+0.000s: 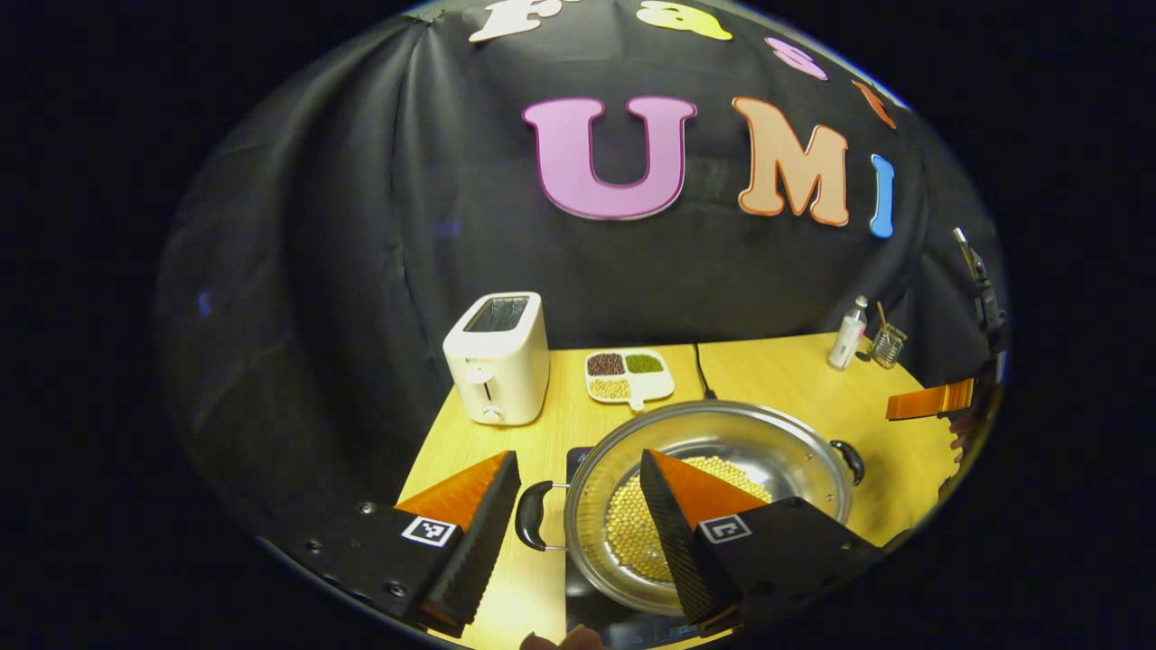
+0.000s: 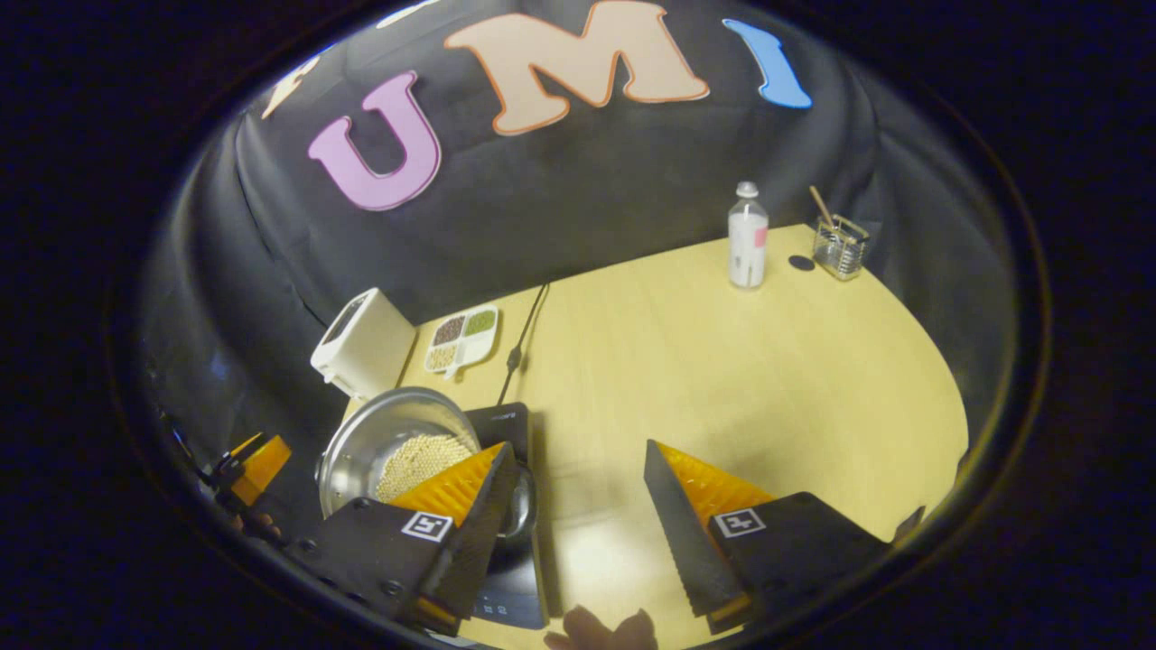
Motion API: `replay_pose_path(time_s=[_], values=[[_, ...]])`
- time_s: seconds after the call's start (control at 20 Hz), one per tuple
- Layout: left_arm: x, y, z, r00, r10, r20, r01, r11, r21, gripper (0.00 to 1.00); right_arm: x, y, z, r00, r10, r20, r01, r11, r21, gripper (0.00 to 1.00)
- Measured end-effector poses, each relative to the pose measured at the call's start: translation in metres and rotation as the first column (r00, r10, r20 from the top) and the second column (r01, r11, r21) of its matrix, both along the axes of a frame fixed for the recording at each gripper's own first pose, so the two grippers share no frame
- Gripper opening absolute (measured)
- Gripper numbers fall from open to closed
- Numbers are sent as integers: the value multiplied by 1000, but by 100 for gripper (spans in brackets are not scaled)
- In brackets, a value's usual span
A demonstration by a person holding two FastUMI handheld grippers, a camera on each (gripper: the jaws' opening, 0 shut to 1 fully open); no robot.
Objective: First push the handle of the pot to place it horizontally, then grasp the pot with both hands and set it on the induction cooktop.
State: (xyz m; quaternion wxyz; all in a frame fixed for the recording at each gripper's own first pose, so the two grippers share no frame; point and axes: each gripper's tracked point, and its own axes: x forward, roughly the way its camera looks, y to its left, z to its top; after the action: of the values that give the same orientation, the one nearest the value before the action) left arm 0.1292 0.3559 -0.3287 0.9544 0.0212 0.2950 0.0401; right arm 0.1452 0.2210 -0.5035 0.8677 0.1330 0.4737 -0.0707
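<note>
Pot (image 1: 722, 469) sitting on the cooktop (image 2: 506, 424) is looking bean-heavy and slick, so both hand-held grippers, left (image 1: 578, 506) and right (image 2: 578, 492), are hanging wide open near its side handles (image 1: 531, 515).

White toaster (image 1: 497, 357), divided bean dish (image 1: 629, 375), bottle (image 2: 748, 236), glass holder (image 2: 840, 246).

The pot (image 1: 722, 451) is a wide, shallow steel pan with a polished rim and two dark loop handles, one (image 1: 531, 515) at its left side and one (image 1: 849, 460) at its right, lying level. Pale round beans (image 1: 632, 533) cover its bottom. It sits upright on the black induction cooktop (image 2: 515, 424), which lies flat on the table (image 2: 768, 361).
</note>
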Motion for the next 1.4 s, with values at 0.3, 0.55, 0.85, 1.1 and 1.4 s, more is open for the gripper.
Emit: replay_pose_path(time_s=[0.3,0.55,0.85,1.1,1.4], values=[[-29,-73,94,980,67,185,-69,998,5,89,-12,-68,91,973,57,224,-52,998,-28,100],[-62,-144,170,948,81,308,-92,996,20,89,-35,-111,177,904,144,402,-125,989,-74,92],[-84,-206,240,917,32,398,-45,999,23,91,-57,-149,271,835,159,527,-106,986,-129,92],[-97,-227,286,879,7,478,-3,1000,-8,91,-83,-156,348,773,189,606,-43,968,-248,92],[-148,-223,315,826,2,564,-5,1000,4,90,-152,-143,409,705,176,688,34,959,-280,93]])
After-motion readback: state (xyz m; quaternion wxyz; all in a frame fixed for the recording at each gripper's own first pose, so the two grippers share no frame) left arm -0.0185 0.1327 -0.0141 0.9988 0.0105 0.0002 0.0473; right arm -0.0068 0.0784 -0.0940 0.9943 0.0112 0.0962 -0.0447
